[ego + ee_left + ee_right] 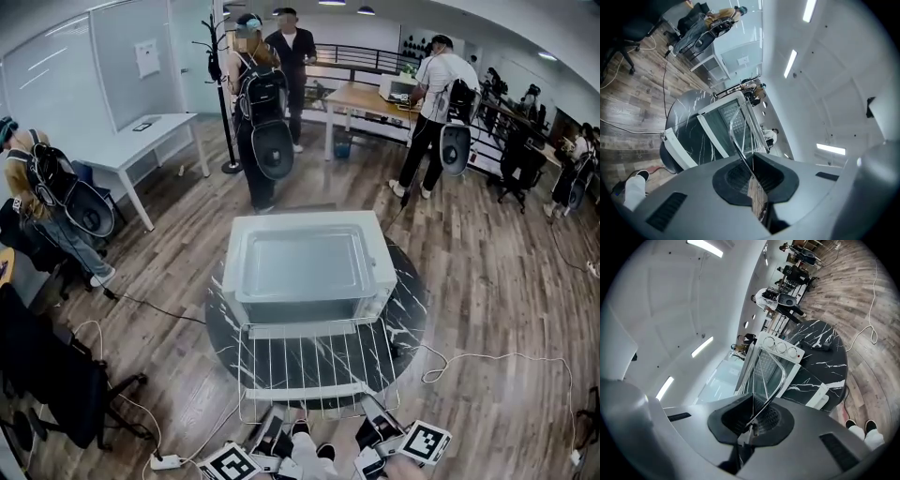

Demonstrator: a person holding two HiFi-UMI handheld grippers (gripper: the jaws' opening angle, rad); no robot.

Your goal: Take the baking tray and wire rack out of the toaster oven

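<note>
A white toaster oven (309,262) stands on a round black marble table (411,300) with its glass door (319,390) folded down towards me. The chrome wire rack (319,361) is outside the oven, held roughly level over the open door. My left gripper (275,433) is shut on the rack's near left edge, and the rack's wire (740,140) runs straight into its closed jaws (752,180). At the near right edge my right gripper (373,429) is shut on the rack (776,385), whose wire is pinched between its jaws (752,425). I cannot make out a baking tray.
Cables (487,361) trail over the wooden floor around the table, and a power strip (166,461) lies at the lower left. A dark chair (47,375) stands to the left. Several people (258,112) stand behind the table near white desks (131,145).
</note>
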